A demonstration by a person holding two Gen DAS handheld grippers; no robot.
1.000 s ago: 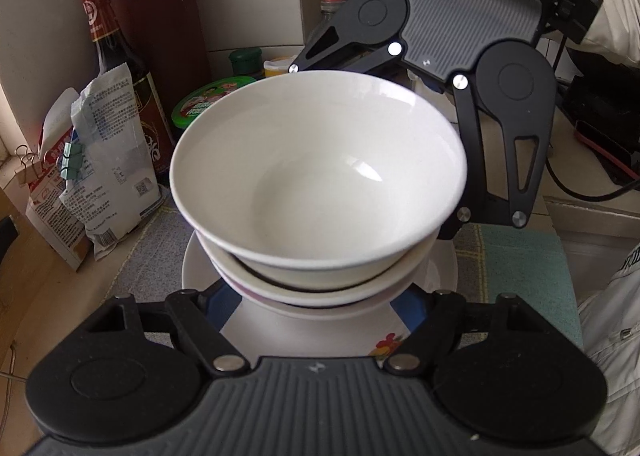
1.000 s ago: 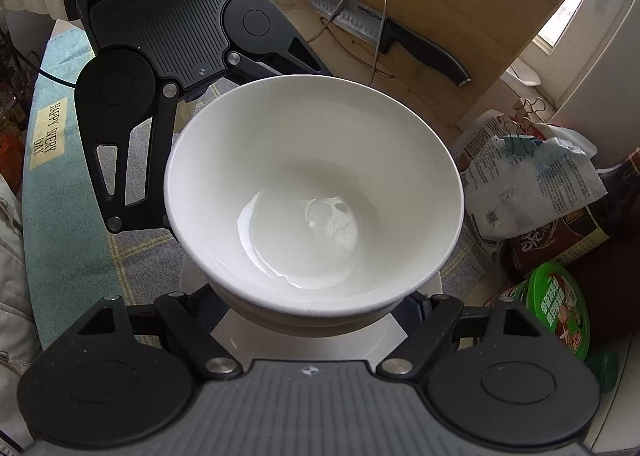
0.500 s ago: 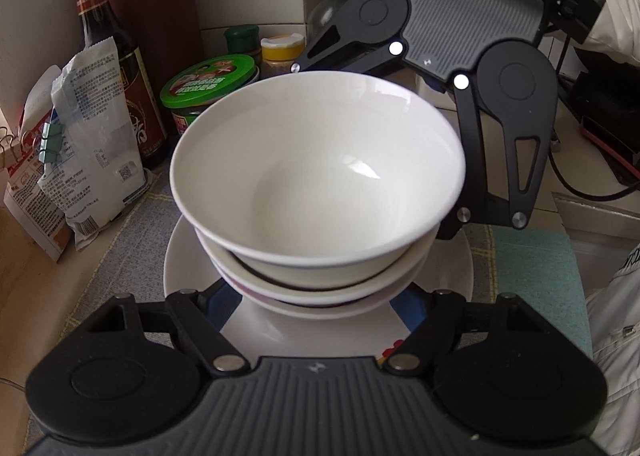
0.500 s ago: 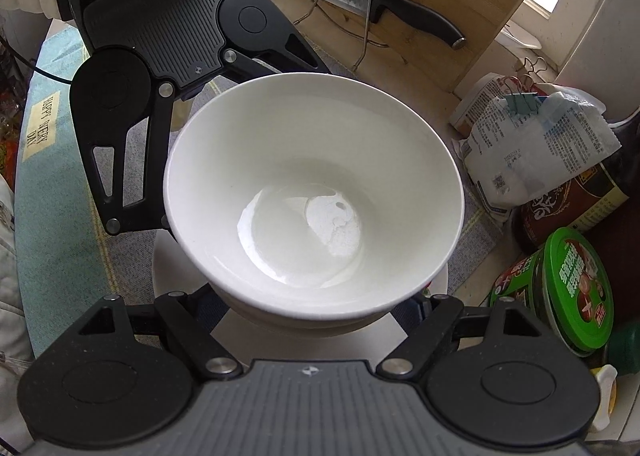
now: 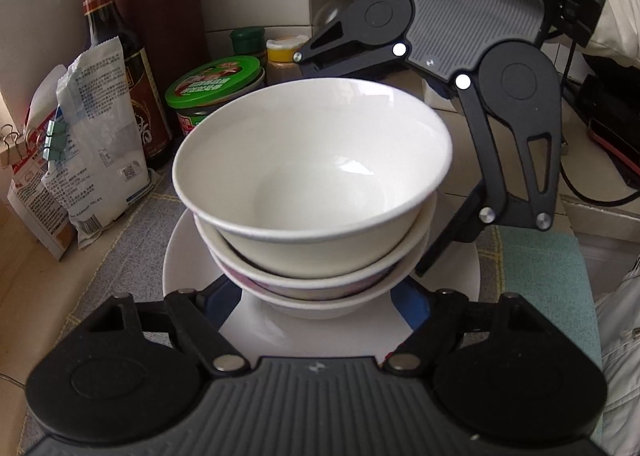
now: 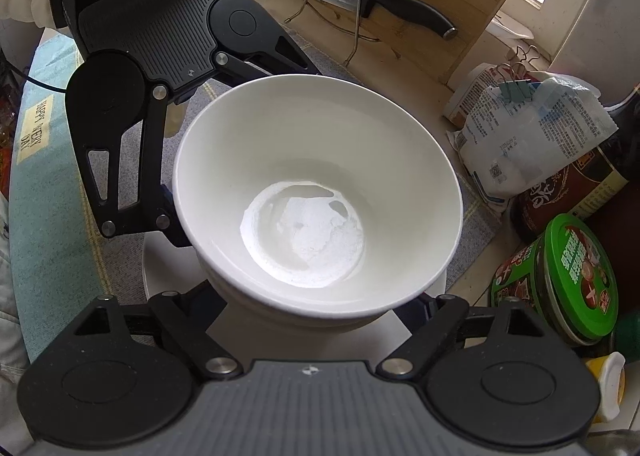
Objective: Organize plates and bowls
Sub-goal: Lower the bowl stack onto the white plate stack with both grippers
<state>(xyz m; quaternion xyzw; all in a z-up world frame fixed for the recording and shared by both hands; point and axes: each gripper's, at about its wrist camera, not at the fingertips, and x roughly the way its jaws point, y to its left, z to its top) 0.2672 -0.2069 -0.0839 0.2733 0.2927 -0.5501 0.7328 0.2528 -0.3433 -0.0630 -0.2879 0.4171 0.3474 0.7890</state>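
Three white bowls [image 5: 312,179] are sitting nested, upright. The stack is resting centred on a white plate [image 5: 180,256] with blue rim marks.

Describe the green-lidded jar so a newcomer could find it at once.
Start at the stack of white bowls on the plate. Behind it, beside the dark sauce bottle, stands the jar: squat, the only one with a wide green printed lid.

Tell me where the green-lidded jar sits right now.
In the left wrist view the green-lidded jar stands behind and left of the stacked white bowls, beside the dark sauce bottle.
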